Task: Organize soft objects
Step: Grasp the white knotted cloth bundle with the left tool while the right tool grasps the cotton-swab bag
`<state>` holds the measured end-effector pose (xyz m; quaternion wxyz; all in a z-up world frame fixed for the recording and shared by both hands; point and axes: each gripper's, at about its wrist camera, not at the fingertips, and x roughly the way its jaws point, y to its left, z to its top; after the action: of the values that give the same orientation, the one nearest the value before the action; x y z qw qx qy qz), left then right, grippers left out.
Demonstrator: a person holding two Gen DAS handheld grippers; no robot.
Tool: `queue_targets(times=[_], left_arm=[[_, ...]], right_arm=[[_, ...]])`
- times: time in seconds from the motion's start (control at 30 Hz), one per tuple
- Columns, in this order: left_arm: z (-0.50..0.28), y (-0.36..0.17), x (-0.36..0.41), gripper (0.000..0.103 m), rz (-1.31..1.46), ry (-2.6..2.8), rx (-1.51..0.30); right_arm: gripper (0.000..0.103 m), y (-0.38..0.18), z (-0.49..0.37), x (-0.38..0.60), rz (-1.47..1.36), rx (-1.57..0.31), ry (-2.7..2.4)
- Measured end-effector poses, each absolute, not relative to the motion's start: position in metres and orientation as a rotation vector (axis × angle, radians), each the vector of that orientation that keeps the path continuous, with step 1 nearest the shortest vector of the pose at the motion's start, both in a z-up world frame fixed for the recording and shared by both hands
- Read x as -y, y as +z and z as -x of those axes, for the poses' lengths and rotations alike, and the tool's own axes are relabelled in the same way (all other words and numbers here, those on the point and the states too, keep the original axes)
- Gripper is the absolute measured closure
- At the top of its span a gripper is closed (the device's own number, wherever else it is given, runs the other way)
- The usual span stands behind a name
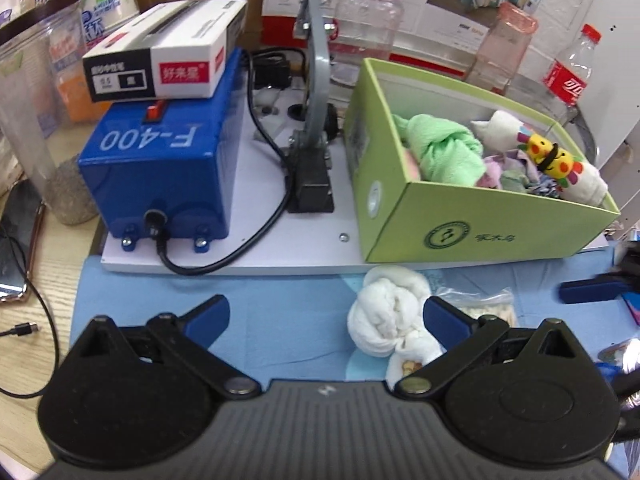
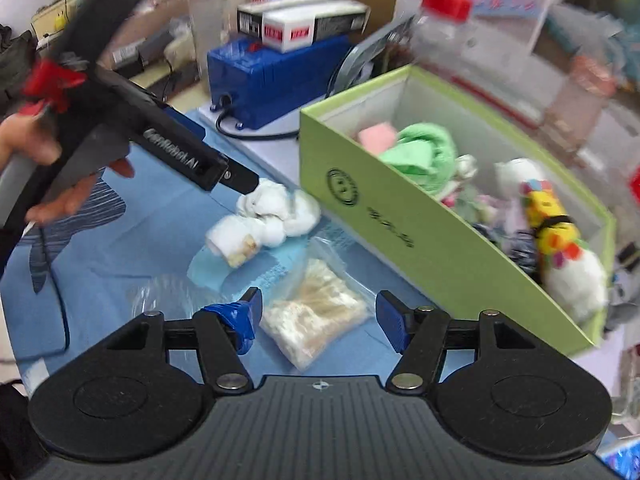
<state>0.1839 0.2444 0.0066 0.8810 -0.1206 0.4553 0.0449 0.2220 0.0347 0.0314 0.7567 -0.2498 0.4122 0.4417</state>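
A blue machine marked F-400 (image 1: 160, 168) is sitting on a white base plate (image 1: 260, 256) ahead and to the left of the tongs, with a black cable (image 1: 224, 258) curling out of its front. A black, white and red carton (image 1: 160, 60) is lying on top. Behind stand a clear red-capped jar (image 1: 370, 20) and a cola bottle (image 1: 570, 68). At far left, what may be a phone (image 1: 18, 248) is lying blurred.
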Motion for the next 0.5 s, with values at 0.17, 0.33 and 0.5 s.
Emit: queue_targets(times=[0.17,0.33,0.5], left_arm=[[-0.176,0.005,-0.258,0.001,0.295,0.1,-0.935],[-0.169,0.005,-0.27,0.001,0.318,0.107,-0.926],[-0.163,0.006,-0.271,0.001,0.309,0.102,-0.92]], right_arm=[[0.053,0.01,-0.251,-0.074,0.498,-1.086,0.861],[0.051,-0.012,-0.25,-0.084,0.598,-1.167,0.787],[0.05,-0.02,-0.257,-0.078,0.75,-1.193,0.707]])
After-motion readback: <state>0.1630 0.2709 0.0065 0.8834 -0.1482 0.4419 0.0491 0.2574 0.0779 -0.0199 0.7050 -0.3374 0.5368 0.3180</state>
